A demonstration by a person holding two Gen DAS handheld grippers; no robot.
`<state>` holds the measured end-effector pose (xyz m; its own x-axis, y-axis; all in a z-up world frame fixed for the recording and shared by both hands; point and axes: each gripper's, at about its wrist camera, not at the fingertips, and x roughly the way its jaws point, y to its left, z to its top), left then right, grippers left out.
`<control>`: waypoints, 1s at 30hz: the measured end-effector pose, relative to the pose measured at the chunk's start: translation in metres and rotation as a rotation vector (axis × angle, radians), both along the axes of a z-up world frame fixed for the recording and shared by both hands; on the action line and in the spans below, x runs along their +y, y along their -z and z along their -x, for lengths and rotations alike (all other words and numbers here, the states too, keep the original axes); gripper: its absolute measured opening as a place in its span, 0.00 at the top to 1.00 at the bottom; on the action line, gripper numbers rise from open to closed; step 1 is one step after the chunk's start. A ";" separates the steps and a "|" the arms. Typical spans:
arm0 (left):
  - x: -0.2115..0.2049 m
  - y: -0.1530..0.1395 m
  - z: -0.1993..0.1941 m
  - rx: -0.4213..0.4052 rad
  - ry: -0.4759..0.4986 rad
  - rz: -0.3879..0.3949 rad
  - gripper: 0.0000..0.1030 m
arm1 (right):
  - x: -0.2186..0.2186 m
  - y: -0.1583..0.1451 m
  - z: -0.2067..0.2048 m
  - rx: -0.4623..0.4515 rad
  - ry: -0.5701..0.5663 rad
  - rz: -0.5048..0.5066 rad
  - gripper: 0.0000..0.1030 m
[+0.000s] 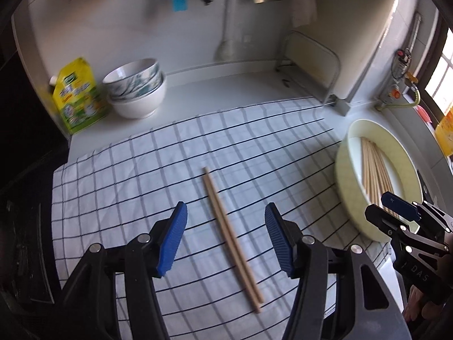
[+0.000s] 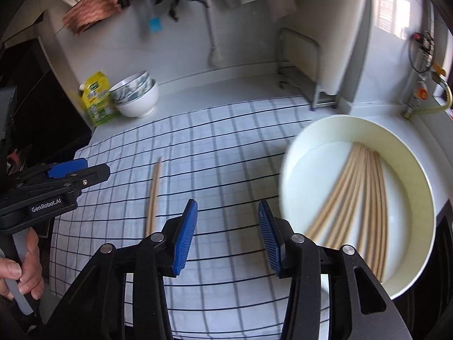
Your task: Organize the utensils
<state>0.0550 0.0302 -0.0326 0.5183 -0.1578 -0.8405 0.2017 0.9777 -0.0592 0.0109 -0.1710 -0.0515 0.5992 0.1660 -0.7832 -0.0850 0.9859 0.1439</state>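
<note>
Left gripper (image 1: 226, 235): jaws apart, nothing clamped. It hangs over the near half of the checked cloth (image 1: 141, 164), with a pair of wooden chopsticks (image 1: 230, 238) lying flat on the cloth below the gap; pads not touching them. The pair lies side by side, running from the cloth's middle toward its near edge.

Right gripper (image 2: 228, 235): jaws apart, empty, only bare cloth (image 2: 226, 141) under the gap. In the right wrist view the same pair (image 2: 153, 198) is motion-blurred and its near end is hidden behind the left finger (image 2: 184, 238), so the count is not readable there; the left wrist view shows two.

Cream basin (image 2: 424, 187) sits at the cloth's right edge, partly overlapping it. A fan of loose chopsticks (image 2: 359, 195) lies in it, blurred; roughly eight or more, can't count exactly. The left wrist view sees only a slice of the basin (image 1: 344, 175), with the right gripper's body covering its near rim.

Only the right wrist view shows the person's hand (image 2: 19, 272) on the left gripper's handle, cut off at the frame edge.

Far left corner of the counter: two stacked bowls (image 1: 136, 90), patterned one on top, just beside a yellow refill pouch (image 1: 79, 93). Far right: metal rack (image 1: 308, 65) against the wall. Items hanging on the wall are too blurred to name, except a blue spatula-like head (image 1: 179, 2).
</note>
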 end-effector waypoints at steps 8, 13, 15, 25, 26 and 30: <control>0.054 0.033 0.005 0.070 -0.077 -0.006 0.43 | 0.063 0.039 -0.011 0.076 -0.097 -0.009 0.57; 0.074 0.053 0.009 0.110 -0.099 -0.016 0.40 | 0.092 0.069 -0.015 0.114 -0.129 0.013 0.57; 0.079 0.061 0.011 0.121 -0.103 -0.018 0.36 | 0.097 0.080 -0.015 0.136 -0.129 0.016 0.57; 0.087 0.082 0.016 0.152 -0.093 -0.003 0.36 | 0.111 0.109 -0.013 0.160 -0.113 0.083 0.57; 0.088 0.084 0.017 0.154 -0.093 -0.001 0.36 | 0.112 0.111 -0.013 0.161 -0.112 0.087 0.57; 0.086 0.089 0.019 0.164 -0.086 0.004 0.36 | 0.113 0.116 -0.012 0.161 -0.113 0.102 0.57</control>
